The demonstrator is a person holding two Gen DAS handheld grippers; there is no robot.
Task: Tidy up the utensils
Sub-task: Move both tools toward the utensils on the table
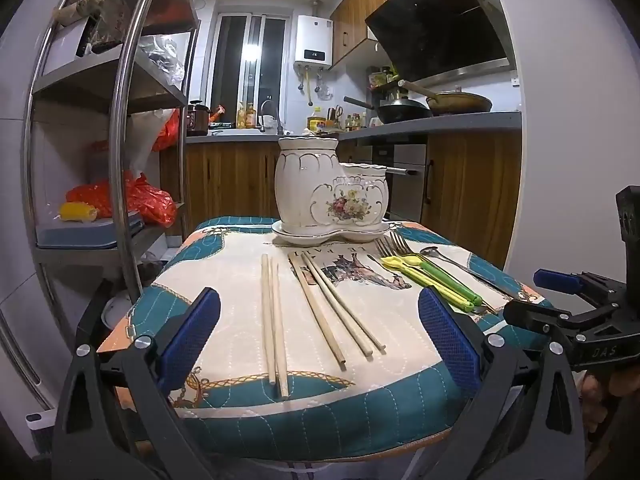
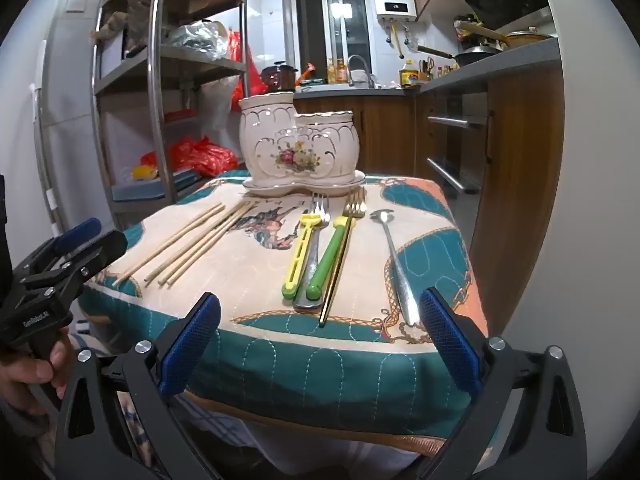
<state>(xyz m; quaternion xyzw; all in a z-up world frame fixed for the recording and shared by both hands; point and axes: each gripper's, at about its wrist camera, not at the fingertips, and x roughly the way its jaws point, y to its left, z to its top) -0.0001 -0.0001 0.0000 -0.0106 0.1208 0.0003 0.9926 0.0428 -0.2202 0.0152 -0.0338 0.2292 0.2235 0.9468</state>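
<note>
Both pairs of jaws stand wide apart and hold nothing. The left gripper [image 1: 320, 340] hangs at the near edge of the quilted cloth [image 1: 240, 412]; the wooden chopsticks [image 1: 276, 320] lie loose between and just ahead of its jaws, fanned and partly touching; a pinch risks catching one stick and rolling its neighbours off the padded edge. Ahead of the right gripper [image 2: 320, 332] the forks [image 2: 320, 248] lie crossed under the yellow and green plastic pieces [image 2: 320, 256], so lifting one likely drags the others; the spoon [image 2: 396, 264] lies flat beside its right jaw and may slip. The ceramic holder [image 2: 300, 148] stands beyond all of them; a long utensil could knock its rim.
</note>
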